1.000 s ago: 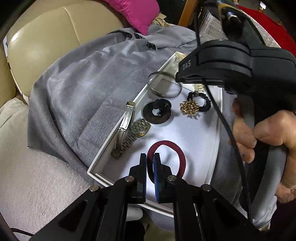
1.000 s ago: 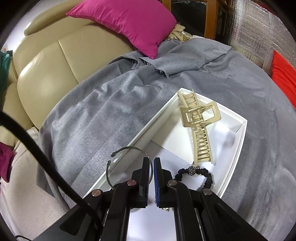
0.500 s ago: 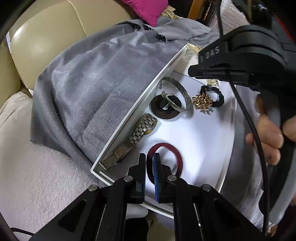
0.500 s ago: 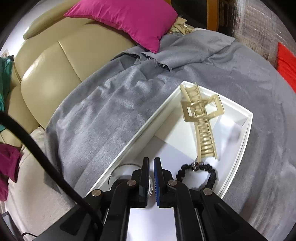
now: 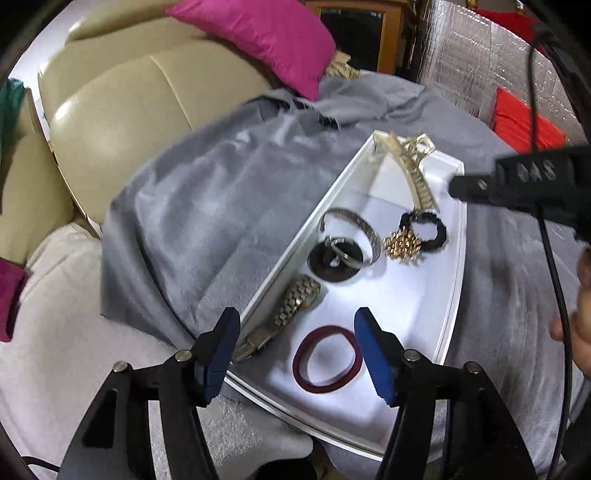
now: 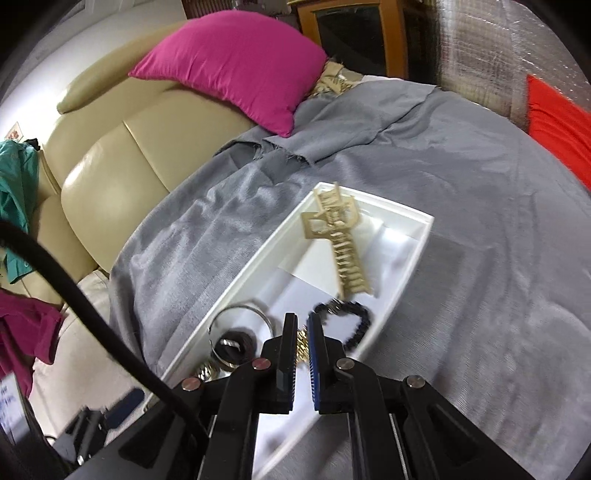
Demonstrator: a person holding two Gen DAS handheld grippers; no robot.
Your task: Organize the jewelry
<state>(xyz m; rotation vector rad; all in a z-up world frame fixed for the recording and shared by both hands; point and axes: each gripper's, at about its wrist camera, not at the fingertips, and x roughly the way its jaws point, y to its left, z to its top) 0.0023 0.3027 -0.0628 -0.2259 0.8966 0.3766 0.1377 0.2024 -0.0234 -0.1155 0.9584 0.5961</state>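
A white tray (image 5: 452, 295) lies on a grey cloth. In it lie a maroon hair band (image 5: 327, 359), a metal watch (image 5: 291, 306), a silver bangle (image 5: 354, 232) over a dark disc (image 5: 332, 267), a gold spiky piece on a black scrunchie (image 5: 424, 232) and a beige claw clip (image 5: 413, 170). My left gripper (image 5: 295, 350) is open and empty, raised above the band. My right gripper (image 6: 302, 354) is shut and empty above the tray (image 6: 410, 266), near the scrunchie (image 6: 354, 321) and the clip (image 6: 343, 243).
The grey cloth (image 5: 221, 206) covers a beige sofa (image 5: 129, 110) with a pink cushion (image 6: 236, 62). A red cushion (image 6: 557, 122) lies at the far right. A wooden cabinet (image 6: 354, 33) stands behind. The right gripper's body (image 5: 532, 184) hangs over the tray's right side.
My left gripper has opened, let go of the maroon band in the tray and lifted back. My right gripper has pulled up and back, still shut.
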